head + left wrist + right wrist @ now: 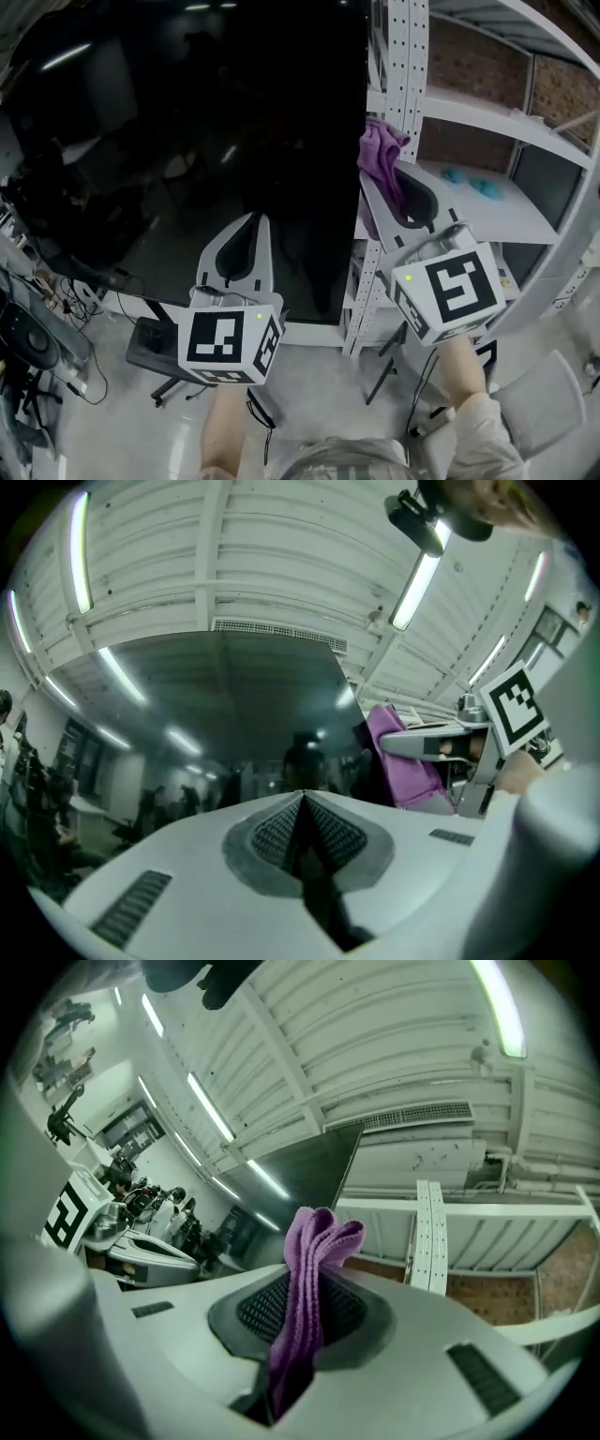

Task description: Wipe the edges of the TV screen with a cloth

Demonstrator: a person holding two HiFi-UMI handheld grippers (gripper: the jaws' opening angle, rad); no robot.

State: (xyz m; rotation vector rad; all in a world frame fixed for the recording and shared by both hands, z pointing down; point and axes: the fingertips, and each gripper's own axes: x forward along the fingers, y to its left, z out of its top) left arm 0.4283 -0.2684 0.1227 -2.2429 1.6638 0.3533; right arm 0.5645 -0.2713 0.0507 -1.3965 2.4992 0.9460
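Cloth raised to the TV's right edge, ready to wipe.

Head view: the right gripper (387, 184) holds the purple cloth (380, 150) just beside the right edge of the dark TV screen (187, 141), next to the shelf rack (487, 202). The left gripper (246, 230) points at the screen's lower part, probably idle. Left gripper view: its fingers are pressed together on nothing. Right gripper view: the fingers pinch the folded cloth, whose top stands out past the tips, presumably so that fabric meets the edge first.
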